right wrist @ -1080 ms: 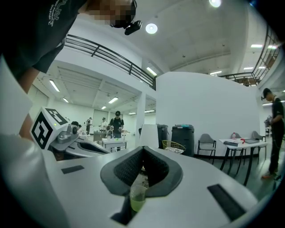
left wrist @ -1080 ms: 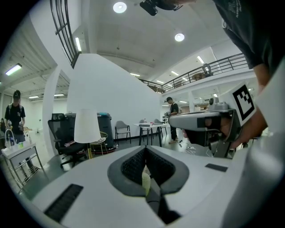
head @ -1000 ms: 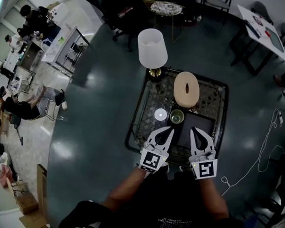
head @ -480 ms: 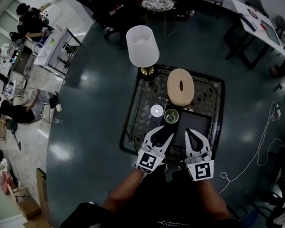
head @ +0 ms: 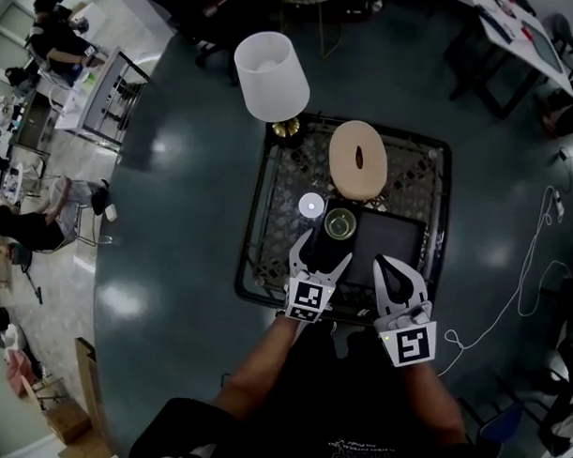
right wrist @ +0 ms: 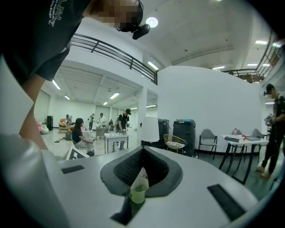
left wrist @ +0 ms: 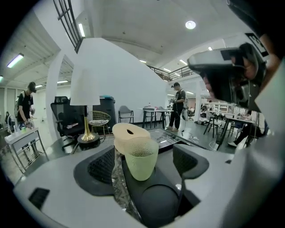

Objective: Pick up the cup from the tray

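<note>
Nearest to us, our two bare forearms (head: 263, 363) reach out over the near edge of a dark metal-framed table (head: 252, 222) with a patterned glass top. Our right gripper (head: 390, 267) hangs over the near side of a flat black rectangular tray (head: 394, 246). Its jaws are pressed together with nothing held, and its own view (right wrist: 141, 176) shows only a thin slit between the pads. Our left gripper (head: 323, 251) sits just left of the tray's near left part with its jaws spread wide. They have just been opening, and in the left gripper view (left wrist: 144, 164) both black ribbed pads stand clear of everything. Just ahead of those open jaws stands the pale green dimpled cup (head: 340, 224), upright at the tray's far left corner. The left gripper view (left wrist: 141, 158) frames it between the two pads but untouched, and the right gripper view (right wrist: 138, 192) shows it small through the slit. Just left of the cup, a small white round disc (head: 311, 205) lies on the glass. Beyond the cup rests a beige oval box (head: 357, 160) with a dark slot in its top, which rises right behind the cup in the left gripper view (left wrist: 129, 132). At the table's far left corner stands a table lamp (head: 270, 77) with a white shade and a brass foot (left wrist: 85, 87). Past the table spreads a glossy dark floor (head: 175, 201), with a white cable (head: 528, 288) trailing on the right. At the far left, well away, several people (head: 29, 224) sit at desks.
</note>
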A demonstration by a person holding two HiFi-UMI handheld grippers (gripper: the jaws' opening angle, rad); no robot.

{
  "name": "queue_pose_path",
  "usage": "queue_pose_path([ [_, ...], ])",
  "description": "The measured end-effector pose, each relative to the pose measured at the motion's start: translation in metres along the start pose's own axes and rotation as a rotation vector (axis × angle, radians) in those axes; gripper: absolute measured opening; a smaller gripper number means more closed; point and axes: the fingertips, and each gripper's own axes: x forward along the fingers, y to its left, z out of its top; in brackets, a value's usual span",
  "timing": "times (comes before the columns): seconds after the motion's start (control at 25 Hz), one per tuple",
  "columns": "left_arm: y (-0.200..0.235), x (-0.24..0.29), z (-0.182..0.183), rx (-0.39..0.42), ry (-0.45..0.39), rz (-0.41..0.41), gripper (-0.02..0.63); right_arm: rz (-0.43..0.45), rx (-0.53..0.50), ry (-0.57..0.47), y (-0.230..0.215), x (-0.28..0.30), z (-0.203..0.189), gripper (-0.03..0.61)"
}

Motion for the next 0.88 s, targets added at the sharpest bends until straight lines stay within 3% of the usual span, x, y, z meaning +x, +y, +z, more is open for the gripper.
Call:
queue_pose_path([
  [0.32,0.001,0.028,-0.028,0.007,0.057,-0.007,0.397,-0.010,0.028,0.020,-0.001,-0.001,-0.009,0.009],
  [0.88,0.008,0.062,-0.035,0.018,0.108,-0.010,0.410,-0.013,0.046,0.023,-0.007,0.006,-0.007,0.009],
])
